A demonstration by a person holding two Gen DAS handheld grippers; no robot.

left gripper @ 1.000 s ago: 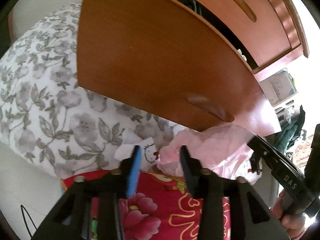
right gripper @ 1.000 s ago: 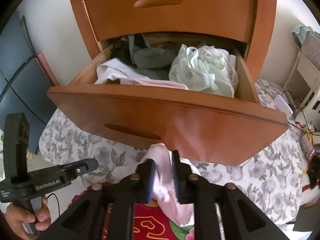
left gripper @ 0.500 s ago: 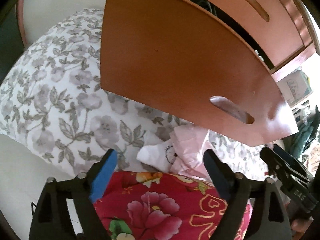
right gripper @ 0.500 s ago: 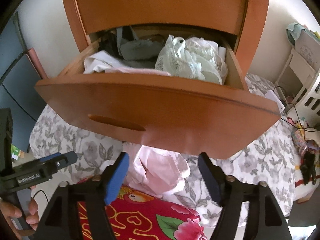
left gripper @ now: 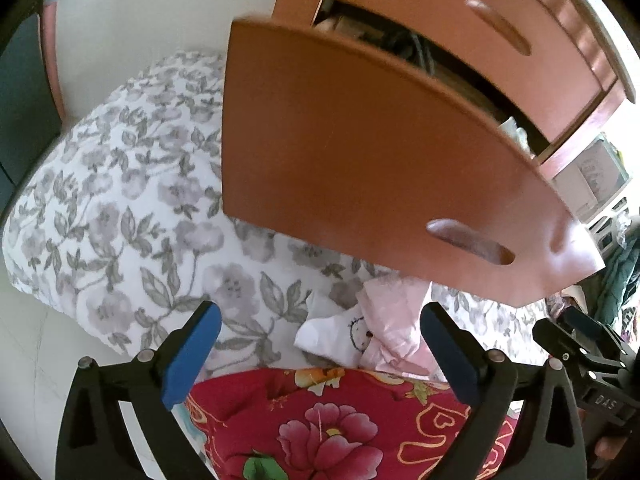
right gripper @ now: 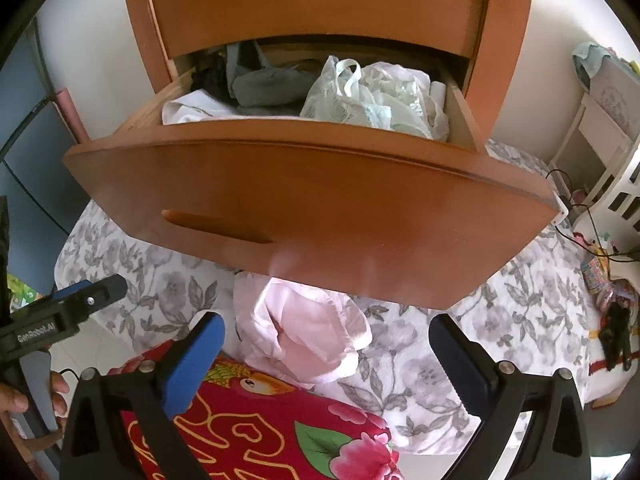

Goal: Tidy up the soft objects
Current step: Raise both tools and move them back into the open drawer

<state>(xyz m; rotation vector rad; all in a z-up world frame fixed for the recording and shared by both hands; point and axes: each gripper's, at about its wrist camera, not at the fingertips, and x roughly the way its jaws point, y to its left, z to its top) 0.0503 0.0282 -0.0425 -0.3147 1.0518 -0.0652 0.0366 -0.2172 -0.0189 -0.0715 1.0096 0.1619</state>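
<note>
While the left gripper (left gripper: 320, 344) is hanging above the bed, its jaws have just been opening and are now standing wide apart, with nothing pressed between the blue pads (left gripper: 191, 354). Ahead of it in the left wrist view, a pink garment (left gripper: 394, 328) is lying crumpled on the grey floral bedsheet (left gripper: 120, 208), touching a white cloth with a cartoon face (left gripper: 340, 334) on its left side and sitting just beyond the edge of a red floral blanket (left gripper: 332, 420). An open wooden drawer (left gripper: 360, 160) is jutting out over the bedsheet, its front overhanging the far part of the pink garment, and the right gripper's black body is showing at the far right edge. Turning to the right wrist view, the right gripper (right gripper: 326, 354) has likewise just been opening and is gaping at full spread, gripping nothing; the pink garment (right gripper: 304, 332) is resting loose on the bedsheet (right gripper: 500, 320), free of both pads, partly under the drawer front (right gripper: 320, 220). Inside the drawer, a grey garment (right gripper: 268, 88), a white cloth at the left and a pale translucent bag (right gripper: 380, 100) are lying heaped. At the left edge, a hand (right gripper: 32, 404) is holding the handle of the left gripper.
</note>
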